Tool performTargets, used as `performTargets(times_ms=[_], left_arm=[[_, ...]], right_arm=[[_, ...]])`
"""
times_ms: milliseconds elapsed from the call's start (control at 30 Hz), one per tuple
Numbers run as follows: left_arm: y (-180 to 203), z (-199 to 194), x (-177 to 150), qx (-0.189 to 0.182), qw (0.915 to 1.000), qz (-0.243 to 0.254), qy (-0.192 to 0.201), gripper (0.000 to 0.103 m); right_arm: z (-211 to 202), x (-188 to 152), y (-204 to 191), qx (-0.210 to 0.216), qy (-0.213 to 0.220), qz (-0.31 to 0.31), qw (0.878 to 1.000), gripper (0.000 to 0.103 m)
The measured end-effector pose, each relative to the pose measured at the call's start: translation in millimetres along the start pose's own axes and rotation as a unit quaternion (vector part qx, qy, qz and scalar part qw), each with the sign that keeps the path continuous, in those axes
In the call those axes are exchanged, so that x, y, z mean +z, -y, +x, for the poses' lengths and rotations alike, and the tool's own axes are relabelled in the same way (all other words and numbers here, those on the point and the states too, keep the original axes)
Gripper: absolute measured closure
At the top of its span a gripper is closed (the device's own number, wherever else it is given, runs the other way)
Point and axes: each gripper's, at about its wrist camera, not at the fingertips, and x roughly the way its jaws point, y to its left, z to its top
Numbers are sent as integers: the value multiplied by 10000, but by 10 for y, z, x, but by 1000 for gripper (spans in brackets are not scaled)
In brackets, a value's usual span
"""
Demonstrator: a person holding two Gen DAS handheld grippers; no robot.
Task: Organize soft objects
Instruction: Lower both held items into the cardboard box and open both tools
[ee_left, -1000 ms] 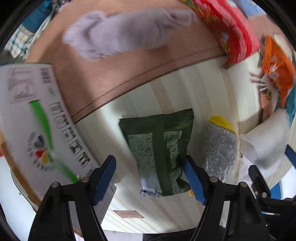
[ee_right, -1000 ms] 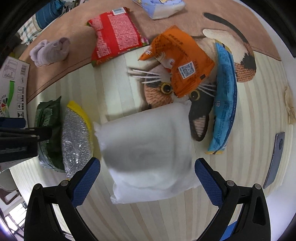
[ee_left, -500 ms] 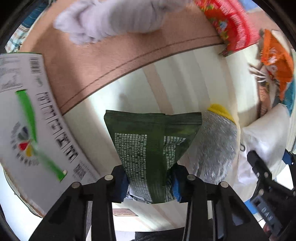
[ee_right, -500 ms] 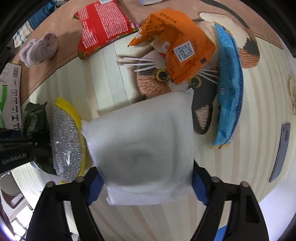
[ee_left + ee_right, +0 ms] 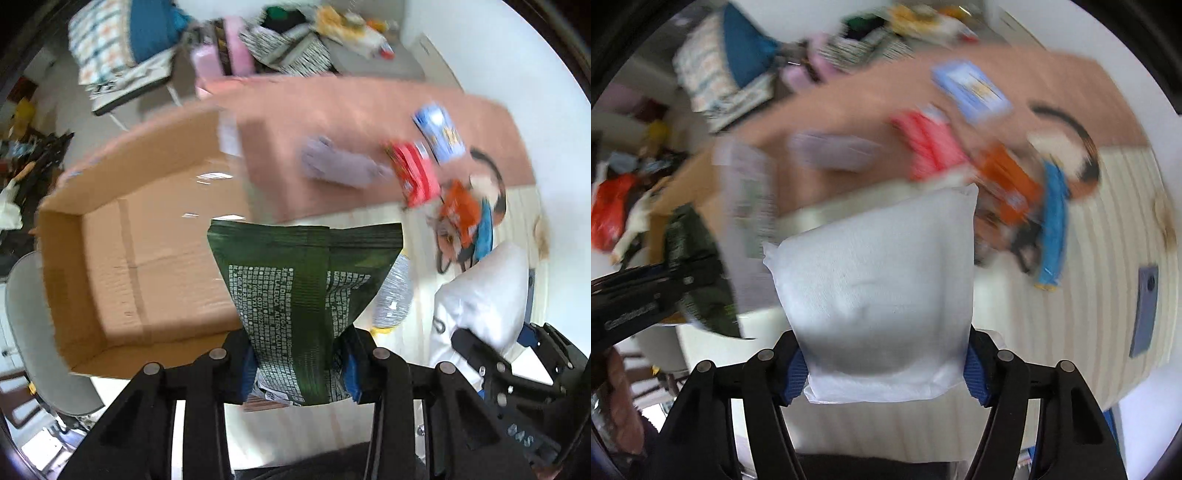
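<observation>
Six packets (image 5: 306, 302), roughly, one box (image 5: 147, 258)

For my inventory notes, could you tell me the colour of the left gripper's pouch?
Dark green pouch with white print; left wrist view.

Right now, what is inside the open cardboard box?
The cardboard box shows only its bare brown floor with a tape seam; nothing lies there. The green packet, held in the left gripper, covers its near right corner.
</observation>
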Motion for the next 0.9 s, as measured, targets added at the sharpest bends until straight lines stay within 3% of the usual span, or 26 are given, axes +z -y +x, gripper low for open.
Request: performTargets(times_ms=[33,133,200,433,633,900], left_arm=[[-134,-91,67,6,10000,-76,36,69],[-617,-247,191,52,9993,-349,135,69],[-998,-254,258,108,9982,-581,112,69],[-1933,314,638,-94,9934,-1065,-408,69],[-2345,937,911,-335,9889,-1035,-1010,69],[-2402,1444,1052,-557,9840,-854,-1461,67]], right_arm=[[-187,130,-354,88,38,-86,9999,33],[-130,291,-1061,382,81,-388,9985,33],[-24,375,-1511,358,53,-550,9978,33],[794,804,-2578,39,-369,-751,9965,33],[1543,1138,-2845,-262,-615,-758,9949,33],[2097,1376,-2905,-488,-785,-762,9928,33]])
